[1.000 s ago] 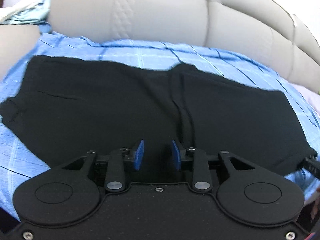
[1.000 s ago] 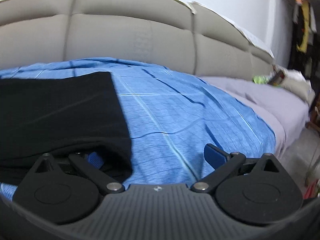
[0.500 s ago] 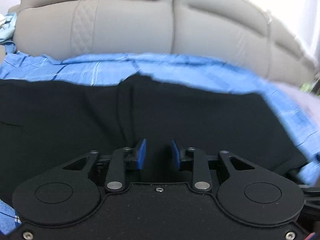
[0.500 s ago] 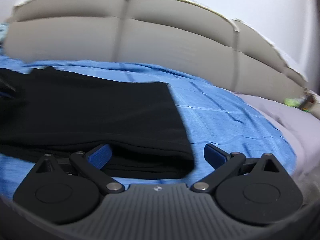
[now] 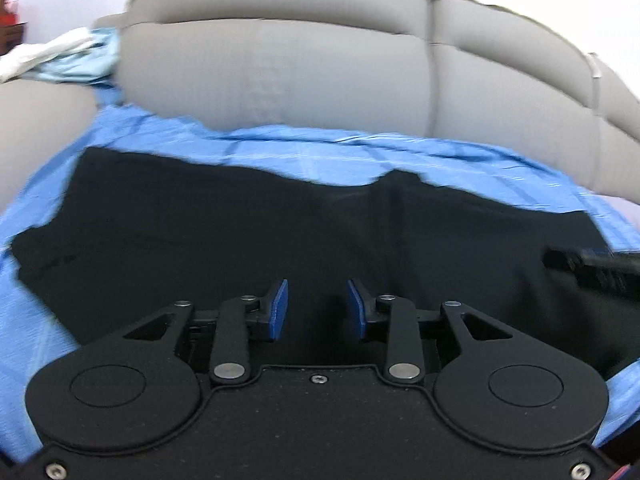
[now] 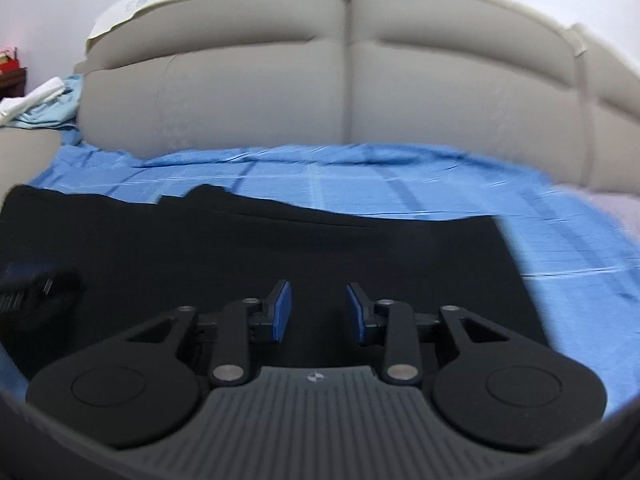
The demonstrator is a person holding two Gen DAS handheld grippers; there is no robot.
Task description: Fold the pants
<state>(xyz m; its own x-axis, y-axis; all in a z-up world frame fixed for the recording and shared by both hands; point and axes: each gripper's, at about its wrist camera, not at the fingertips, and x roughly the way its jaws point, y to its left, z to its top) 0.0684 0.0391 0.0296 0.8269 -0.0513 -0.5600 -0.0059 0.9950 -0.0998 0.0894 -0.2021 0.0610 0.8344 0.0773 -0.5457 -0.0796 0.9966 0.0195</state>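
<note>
- Looking along both tools, we see the black pants (image 5: 224,232) spread flat across the blue sheet (image 5: 304,148) on the bed, in front of the grey padded headboard (image 6: 344,92).
- Our left tongs (image 5: 317,306) sit over the pants, blue pads parted by a narrow gap; whether they pinch cloth we cannot tell.
- Our right tongs (image 6: 319,307) look the same, over the pants' right part.

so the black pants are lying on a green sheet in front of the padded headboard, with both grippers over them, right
Not quite: the sheet is blue, not green, as the right wrist view shows plainly. The rest holds: the black pants lie on it in front of the padded headboard, with the left gripper and right gripper over them.
</note>
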